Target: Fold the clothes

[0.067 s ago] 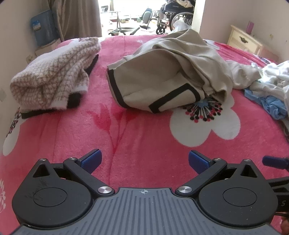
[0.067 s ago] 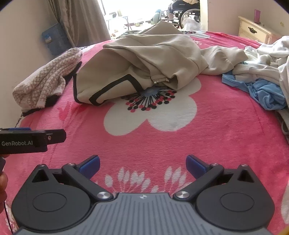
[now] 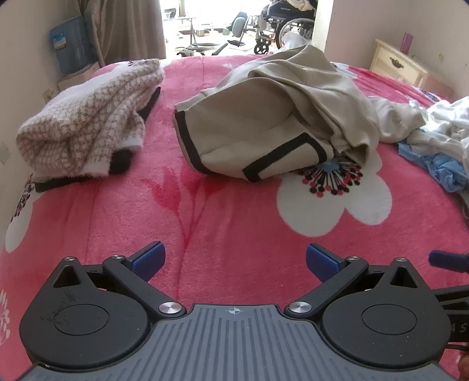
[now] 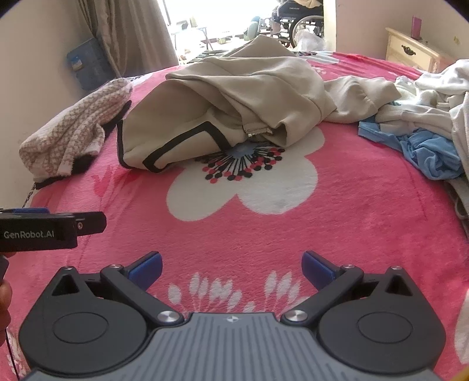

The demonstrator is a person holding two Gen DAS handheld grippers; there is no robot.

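Note:
A beige garment with black trim (image 3: 263,123) lies crumpled on the pink floral blanket (image 3: 205,211); it also shows in the right wrist view (image 4: 222,105). A folded checked brown-and-white knit (image 3: 88,117) lies to its left, also in the right wrist view (image 4: 73,137). My left gripper (image 3: 233,260) is open and empty, well short of the beige garment. My right gripper (image 4: 231,268) is open and empty over the blanket (image 4: 322,222). The left gripper's body (image 4: 44,230) shows at the right view's left edge.
A heap of white and blue clothes (image 4: 428,129) lies at the right, also in the left wrist view (image 3: 439,140). A cream nightstand (image 4: 410,49) stands at the back right. A wheelchair (image 3: 281,23) is beyond the doorway. A wall runs along the left.

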